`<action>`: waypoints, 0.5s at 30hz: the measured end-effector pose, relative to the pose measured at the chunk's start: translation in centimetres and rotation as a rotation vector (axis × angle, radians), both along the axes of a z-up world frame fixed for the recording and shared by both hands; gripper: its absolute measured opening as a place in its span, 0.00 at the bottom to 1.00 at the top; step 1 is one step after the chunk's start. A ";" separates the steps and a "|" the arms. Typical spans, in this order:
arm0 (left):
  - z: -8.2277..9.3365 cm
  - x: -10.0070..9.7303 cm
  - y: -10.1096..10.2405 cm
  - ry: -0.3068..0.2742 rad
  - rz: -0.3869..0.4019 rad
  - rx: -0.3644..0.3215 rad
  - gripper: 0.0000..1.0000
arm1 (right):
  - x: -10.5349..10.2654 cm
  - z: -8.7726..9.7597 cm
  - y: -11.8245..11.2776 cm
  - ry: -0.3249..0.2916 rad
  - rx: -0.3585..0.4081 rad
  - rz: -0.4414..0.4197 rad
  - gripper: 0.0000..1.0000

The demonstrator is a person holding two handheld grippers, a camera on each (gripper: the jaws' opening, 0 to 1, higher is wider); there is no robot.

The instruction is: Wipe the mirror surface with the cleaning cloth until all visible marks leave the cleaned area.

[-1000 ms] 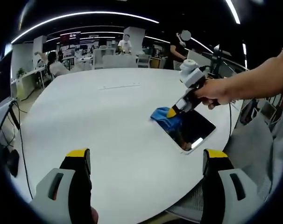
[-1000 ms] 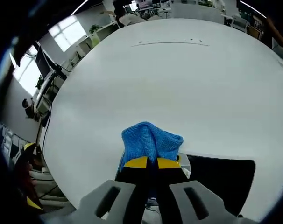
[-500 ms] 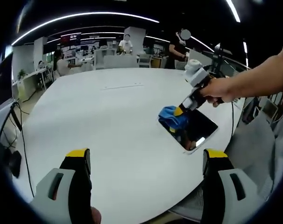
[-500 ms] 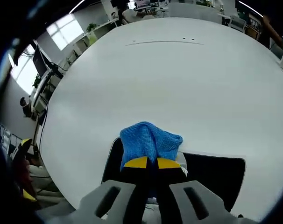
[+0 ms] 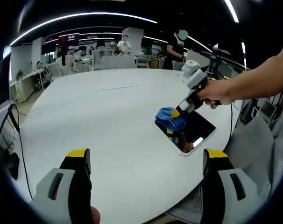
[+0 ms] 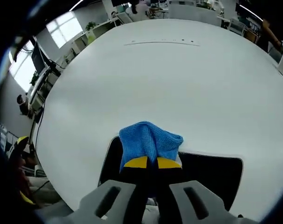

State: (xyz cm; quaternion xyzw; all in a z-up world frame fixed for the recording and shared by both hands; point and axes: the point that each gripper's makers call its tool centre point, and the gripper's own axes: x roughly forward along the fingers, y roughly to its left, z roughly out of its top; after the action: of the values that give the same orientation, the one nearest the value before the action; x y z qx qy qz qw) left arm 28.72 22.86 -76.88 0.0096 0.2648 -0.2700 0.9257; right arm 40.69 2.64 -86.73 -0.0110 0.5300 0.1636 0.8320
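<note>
Blue cloth (image 6: 150, 141) in right claw (image 6: 147, 162) on mirror (image 5: 187, 129).

Big white round table (image 5: 99, 126), dark mirror (image 5: 192, 129) flat near its edge

Right hand-held gripper (image 6: 147, 163): grey body, black jaws, yellow tips; seemingly bare forearm.

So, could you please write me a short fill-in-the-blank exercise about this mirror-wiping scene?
1. The right hand-held gripper is shut on a ___ cleaning cloth.
2. The dark rectangular mirror lies flat on a large ___ table.
3. The left hand-held gripper has its jaws ___ and holds nothing.
4. The jaw tips of both grippers are coloured ___.

Missing words: blue; white; open; yellow
</note>
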 end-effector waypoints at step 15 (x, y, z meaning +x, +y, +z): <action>0.9 0.1 0.2 -0.023 0.009 -0.003 0.99 | -2.7 0.0 0.0 0.005 0.037 -0.048 0.00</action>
State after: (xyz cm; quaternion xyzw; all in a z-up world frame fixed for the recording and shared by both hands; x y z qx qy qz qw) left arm 28.80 23.07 -76.02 0.0102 0.2539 -0.2663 0.9298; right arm 38.04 2.66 -86.78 0.0178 0.5289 0.1534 0.8345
